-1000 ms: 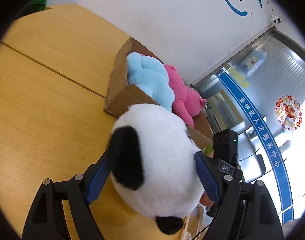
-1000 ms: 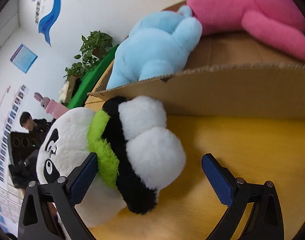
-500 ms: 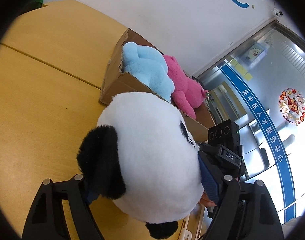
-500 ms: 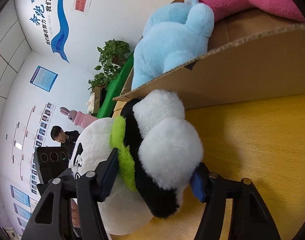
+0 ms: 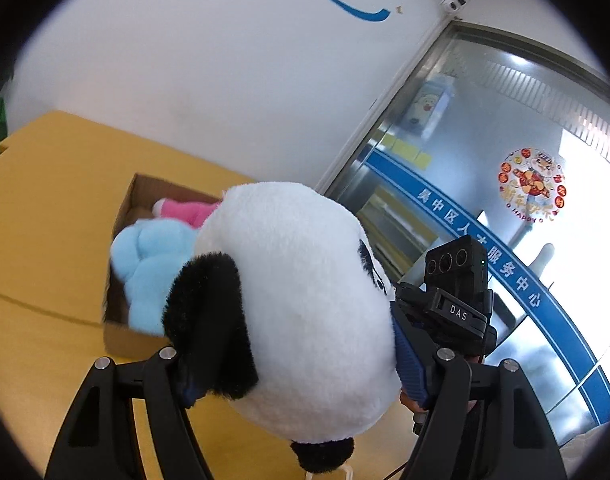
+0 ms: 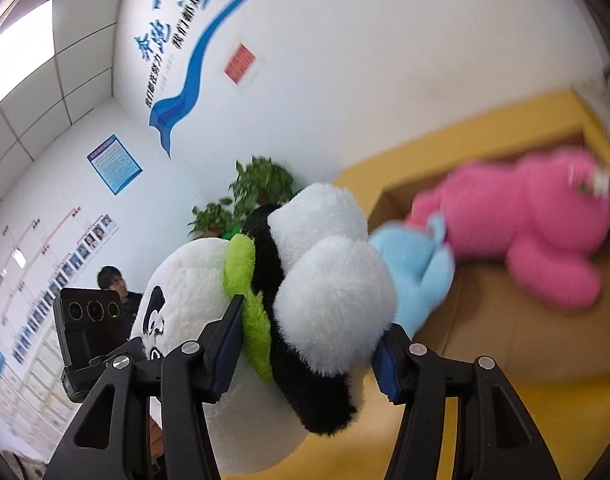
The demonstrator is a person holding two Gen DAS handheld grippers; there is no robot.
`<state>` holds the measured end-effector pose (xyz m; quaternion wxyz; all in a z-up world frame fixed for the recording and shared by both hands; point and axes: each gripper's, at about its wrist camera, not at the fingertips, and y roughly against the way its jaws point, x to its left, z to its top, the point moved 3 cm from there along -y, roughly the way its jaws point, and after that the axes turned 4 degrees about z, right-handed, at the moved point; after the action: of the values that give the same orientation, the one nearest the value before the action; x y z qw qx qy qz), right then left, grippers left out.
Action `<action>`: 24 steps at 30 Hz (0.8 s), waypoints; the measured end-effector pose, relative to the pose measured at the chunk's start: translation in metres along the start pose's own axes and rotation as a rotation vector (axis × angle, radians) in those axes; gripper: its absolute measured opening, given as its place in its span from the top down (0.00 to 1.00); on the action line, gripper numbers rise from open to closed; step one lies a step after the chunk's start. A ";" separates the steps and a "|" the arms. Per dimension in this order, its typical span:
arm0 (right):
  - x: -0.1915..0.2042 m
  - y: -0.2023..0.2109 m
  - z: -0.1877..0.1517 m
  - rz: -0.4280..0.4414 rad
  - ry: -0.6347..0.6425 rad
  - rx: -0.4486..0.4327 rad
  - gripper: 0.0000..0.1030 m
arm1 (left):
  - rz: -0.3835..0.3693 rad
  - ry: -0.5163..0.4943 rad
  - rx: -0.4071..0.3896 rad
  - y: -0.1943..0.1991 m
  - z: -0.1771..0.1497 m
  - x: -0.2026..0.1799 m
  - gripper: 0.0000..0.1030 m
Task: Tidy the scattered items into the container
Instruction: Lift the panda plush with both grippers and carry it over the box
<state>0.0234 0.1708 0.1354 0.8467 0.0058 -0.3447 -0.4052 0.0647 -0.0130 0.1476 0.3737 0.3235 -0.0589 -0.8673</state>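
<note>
A black-and-white plush panda with a green scarf is held by both grippers above the yellow table. My left gripper (image 5: 293,364) is shut on the panda's head (image 5: 305,304). My right gripper (image 6: 307,344) is shut on the panda's body (image 6: 329,296). Beyond it stands an open cardboard box (image 5: 119,336), also in the right wrist view (image 6: 485,332). A light blue plush (image 5: 149,264) and a pink plush (image 6: 537,224) lie inside the box. The panda hangs near the box's near edge and hides part of it.
The yellow table (image 5: 45,208) stretches left of the box. A white wall lies behind it, glass doors to the right (image 5: 505,160). The other gripper's camera (image 5: 457,268) shows behind the panda. A potted plant (image 6: 257,188) and a seated person (image 6: 113,280) are in the background.
Both grippers have closed on the panda and lifted it off the table. The box now appears lower and farther in both views, with its inside visible.
</note>
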 end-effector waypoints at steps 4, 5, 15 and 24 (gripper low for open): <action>0.015 0.021 0.056 -0.091 0.117 -0.064 0.41 | -0.043 -0.045 -0.067 -0.028 0.038 -0.028 0.28; 0.014 0.023 0.067 -0.113 0.132 -0.072 0.42 | -0.045 -0.054 -0.072 -0.037 0.044 -0.032 0.28; -0.095 -0.005 0.076 -0.175 0.029 -0.046 0.43 | 0.011 -0.023 0.063 -0.141 0.031 -0.008 0.28; -0.189 -0.078 0.030 -0.209 -0.101 0.084 0.44 | 0.180 0.133 0.206 -0.187 -0.035 0.053 0.27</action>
<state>-0.1293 0.2566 0.0262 0.7806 0.0568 -0.4011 -0.4760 -0.0549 0.0887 0.0283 0.4180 0.4100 -0.1514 -0.7964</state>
